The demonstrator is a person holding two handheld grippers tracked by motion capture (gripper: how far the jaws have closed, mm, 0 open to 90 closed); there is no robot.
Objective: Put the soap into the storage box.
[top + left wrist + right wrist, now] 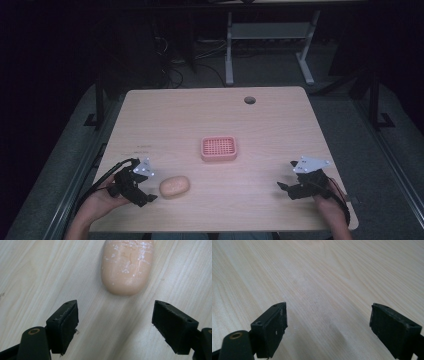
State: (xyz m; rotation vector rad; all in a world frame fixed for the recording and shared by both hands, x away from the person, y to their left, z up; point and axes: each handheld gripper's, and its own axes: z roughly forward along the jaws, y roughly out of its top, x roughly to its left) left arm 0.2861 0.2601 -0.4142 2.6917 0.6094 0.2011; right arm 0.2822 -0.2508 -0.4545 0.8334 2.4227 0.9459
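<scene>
The table (210, 120) is pale wood with a fine streaked grain. The oval soap (127, 265) is peach-orange, flecked and scratched with white marks. The small tray (218, 148) is coral pink with a dotted grid pattern across its top. Both grippers have matte black jaws; each carries a light grey three-cornered plate with small dark dots.

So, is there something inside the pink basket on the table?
The pink basket looks empty: its perforated floor shows and nothing lies on it. The table directly beneath it is covered.
</scene>
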